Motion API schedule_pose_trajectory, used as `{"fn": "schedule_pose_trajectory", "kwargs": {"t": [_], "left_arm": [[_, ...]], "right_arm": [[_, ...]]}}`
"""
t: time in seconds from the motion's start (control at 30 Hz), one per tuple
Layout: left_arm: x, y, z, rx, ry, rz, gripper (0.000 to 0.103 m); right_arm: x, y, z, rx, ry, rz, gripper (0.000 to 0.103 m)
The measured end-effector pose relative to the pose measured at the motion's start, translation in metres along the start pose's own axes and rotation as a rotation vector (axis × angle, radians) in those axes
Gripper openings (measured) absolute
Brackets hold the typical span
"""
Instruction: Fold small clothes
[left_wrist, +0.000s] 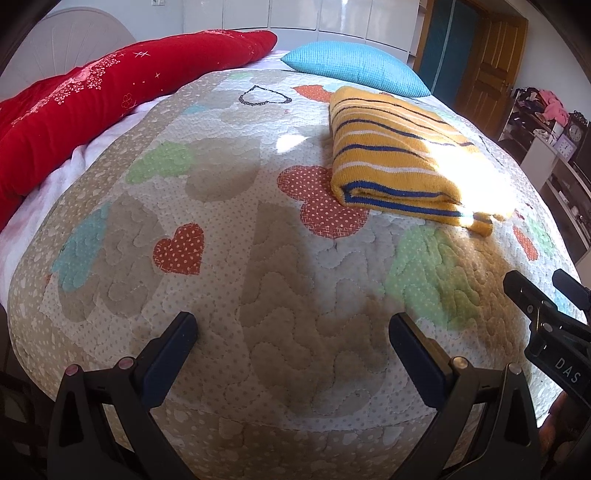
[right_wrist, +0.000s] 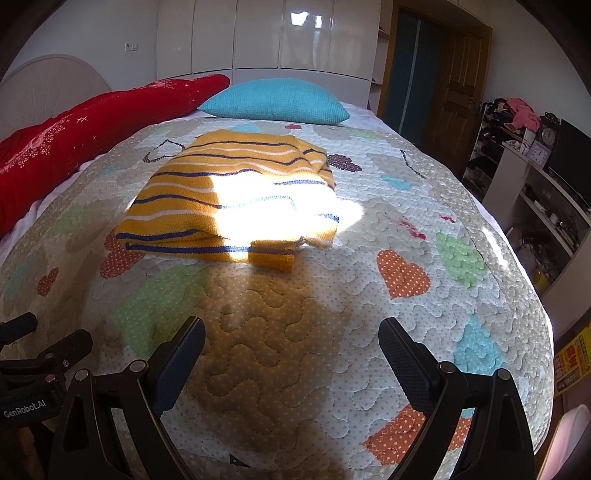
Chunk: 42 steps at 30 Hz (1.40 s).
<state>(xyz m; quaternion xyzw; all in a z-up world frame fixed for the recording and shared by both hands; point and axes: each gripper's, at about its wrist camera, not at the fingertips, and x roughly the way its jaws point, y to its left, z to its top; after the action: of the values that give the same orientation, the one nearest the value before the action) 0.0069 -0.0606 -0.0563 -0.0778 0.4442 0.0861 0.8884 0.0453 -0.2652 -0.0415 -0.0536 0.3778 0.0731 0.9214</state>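
Two grippers, nearest to us: our left gripper (left_wrist: 291, 328) and our right gripper (right_wrist: 291, 332), each black with ribbed pads, fingers spread wide, nothing between them, both poised over the quilt near its front edge.

One quilted bedspread (left_wrist: 229, 280), beige and white with stitched wavy lines and dotted heart patches in red, green, blue and orange; it covers the bed under both grippers.

One folded garment (right_wrist: 207, 206), knitted, mustard yellow with navy and white stripes, lying flat in a thick rectangular stack mid-bed, ahead of us and well apart from both grippers. One cuff (right_wrist: 273, 258) pokes out at its near edge. Sunlight washes out part of it.

One turquoise pillow (right_wrist: 277, 101), textured, beyond the garment.

One red blanket (left_wrist: 92, 107), plush, along the left side.

One wooden door (right_wrist: 454, 96), glossy white cabinets (right_wrist: 266, 37), shelving (right_wrist: 528, 192) on the right with two clocks.
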Motion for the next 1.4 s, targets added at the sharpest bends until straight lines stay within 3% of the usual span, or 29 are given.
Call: {"fn": "schedule_pose_trajectory", "kwargs": {"t": [1.4], "left_arm": [[-0.0014, -0.0047, -0.0002, 0.017, -0.007, 0.01, 0.103]], "right_arm": [[0.0006, 0.0005, -0.0013, -0.003, -0.004, 0.009, 0.097]]}}
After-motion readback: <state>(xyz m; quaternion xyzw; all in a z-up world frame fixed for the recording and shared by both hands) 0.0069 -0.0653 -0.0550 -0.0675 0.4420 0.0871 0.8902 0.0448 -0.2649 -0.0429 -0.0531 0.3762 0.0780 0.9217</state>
